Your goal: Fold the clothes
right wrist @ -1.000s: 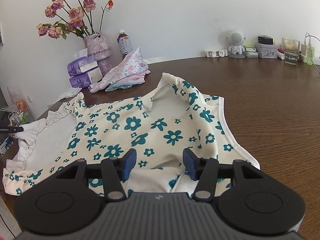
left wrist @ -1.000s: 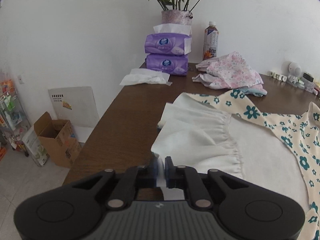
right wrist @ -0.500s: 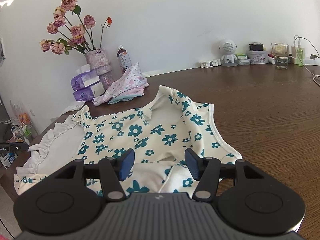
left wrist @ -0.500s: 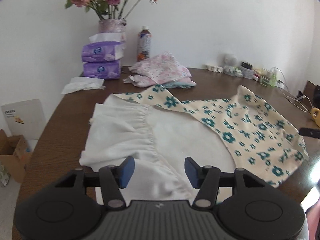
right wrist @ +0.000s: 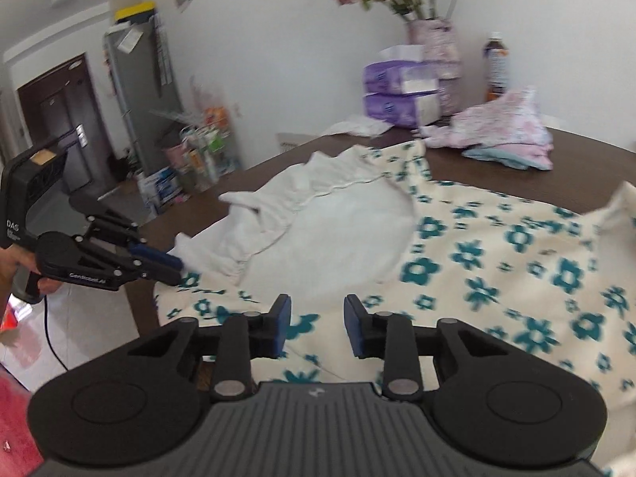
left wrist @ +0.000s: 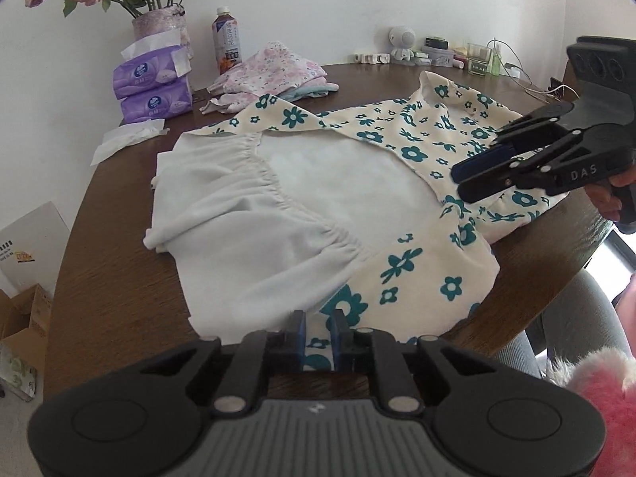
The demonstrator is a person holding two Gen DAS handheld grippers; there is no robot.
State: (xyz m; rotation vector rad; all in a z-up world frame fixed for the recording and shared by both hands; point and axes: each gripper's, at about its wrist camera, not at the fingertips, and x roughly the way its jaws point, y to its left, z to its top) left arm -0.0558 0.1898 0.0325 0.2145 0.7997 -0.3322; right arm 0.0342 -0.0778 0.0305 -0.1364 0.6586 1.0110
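Note:
A cream dress with teal flowers lies spread on the brown table, its white ruffled lining turned up on the left. My left gripper sits at the near hem, jaws nearly together with floral cloth pinched between them. The right wrist view shows it from the side, closed on the dress corner at the table edge. My right gripper hovers open just above the floral cloth with nothing between its fingers. It also shows at the right of the left wrist view.
A pile of pink floral clothes, two purple tissue packs, a vase of roses and a bottle stand at the back. A loose tissue lies far left. Small items and a glass line the back right.
My left gripper let go of the white ruffle, opened, moved to the near floral hem and closed on it. My right gripper swung left over the dress and stayed open.

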